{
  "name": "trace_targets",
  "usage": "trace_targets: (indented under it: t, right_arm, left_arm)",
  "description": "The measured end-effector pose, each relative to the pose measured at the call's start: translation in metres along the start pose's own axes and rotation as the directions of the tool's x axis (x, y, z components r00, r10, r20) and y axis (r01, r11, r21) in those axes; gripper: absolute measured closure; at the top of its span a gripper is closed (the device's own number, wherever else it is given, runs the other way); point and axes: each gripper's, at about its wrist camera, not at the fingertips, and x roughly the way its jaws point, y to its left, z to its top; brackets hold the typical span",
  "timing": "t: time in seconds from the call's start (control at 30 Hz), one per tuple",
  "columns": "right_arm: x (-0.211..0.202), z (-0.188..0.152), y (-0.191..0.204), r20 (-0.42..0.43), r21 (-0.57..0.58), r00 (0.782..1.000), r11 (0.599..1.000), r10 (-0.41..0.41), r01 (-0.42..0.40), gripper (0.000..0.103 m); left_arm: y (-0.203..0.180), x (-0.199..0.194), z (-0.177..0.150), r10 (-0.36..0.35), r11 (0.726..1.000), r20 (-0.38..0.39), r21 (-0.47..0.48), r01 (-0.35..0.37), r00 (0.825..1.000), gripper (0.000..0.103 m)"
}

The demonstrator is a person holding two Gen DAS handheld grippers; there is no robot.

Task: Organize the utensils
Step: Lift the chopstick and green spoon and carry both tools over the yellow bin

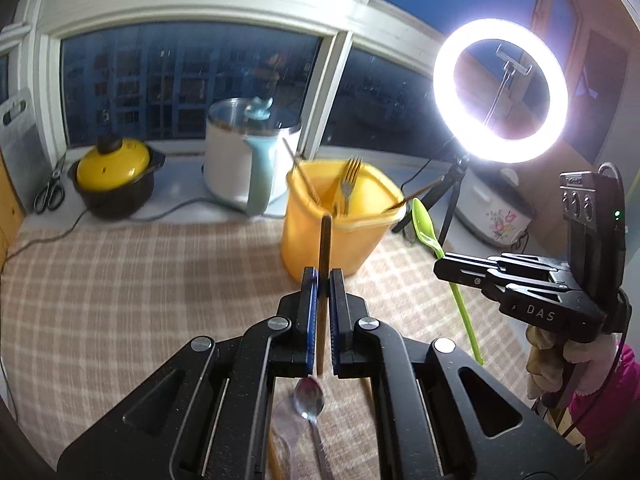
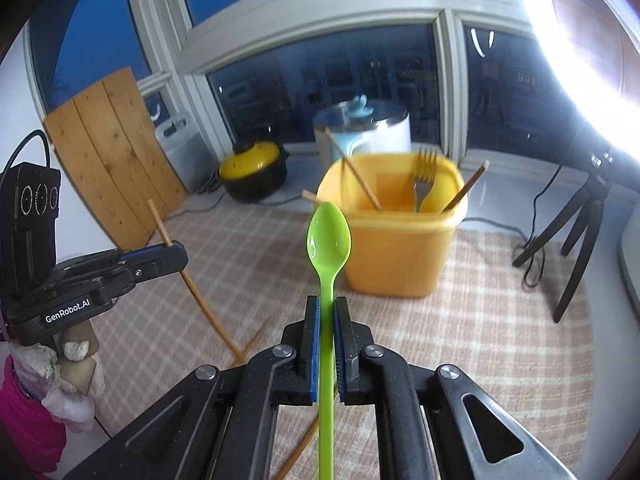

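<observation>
Checked beige-and-white cloth (image 2: 500, 312) over table w/ dark window behind; bright ring light on tripod (image 1: 500, 92) at right.

- Yellow plastic tub, rounded-square (image 2: 394, 240): stands on cloth near window sill. Holds metal fork (image 2: 425, 180), tines up, plus brown wooden chopsticks (image 2: 356, 176) leaning on rim.
- Left gripper (image 1: 323, 280): jaws pressed together, pinching one brown wooden chopstick (image 1: 325, 256) near mid-length. In right wrist view stick crosses jaws steeply, upper end high, lower end reaching down toward cloth.
- Right gripper (image 2: 327, 308): jaws pinched on handle of lime-green plastic spoon (image 2: 329, 240), bowl end forward, aimed at tub's near wall. Long handle trails back under gripper.
- Both items clear of cloth, short of tub, not yet inside.
- Left on cloth: silver metal spoon (image 1: 309, 396) below left gripper, pale translucent spoon (image 1: 286, 420) beside it, further chopsticks (image 2: 296, 452).
- Sill, not task items: white electric pot w/ pale blue handle (image 1: 248, 160), yellow-lidded black casserole (image 1: 114, 176), scissors (image 1: 50, 188).

Step, judged: carry both to tub, drop in.
Handling notes: bring tips above rim before lowering; tilt each item near upright so lower end enters first. Enter one at a time, grippers apart, to avoid clash. Steer clear of fork and leaning sticks. Release only w/ lower end well inside; long green handle likely to tip over rim otherwise.
</observation>
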Motion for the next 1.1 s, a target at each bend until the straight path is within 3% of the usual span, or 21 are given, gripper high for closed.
trace_targets:
  t: [0.5,0.9,1.1]
  right_arm:
    - [-0.023,0.046,-0.020,0.124,0.033,0.992,0.999,-0.030,0.026,0.099]
    - [-0.018,0.075,-0.028,0.192,0.053,0.980,0.998,-0.055,0.046,0.099]
    - [-0.009,0.087,-0.034,0.219,0.068,0.973,0.996,-0.072,0.058,0.099]
  left_arm:
    - [-0.019,-0.013,0.062,-0.096,0.995,0.100,0.032,0.093,0.990,0.100]
    - [-0.021,-0.019,0.106,-0.099,0.995,0.196,0.022,0.097,0.976,0.100]
    - [-0.016,-0.008,0.121,-0.060,0.998,0.210,0.023,0.057,0.976,0.100]
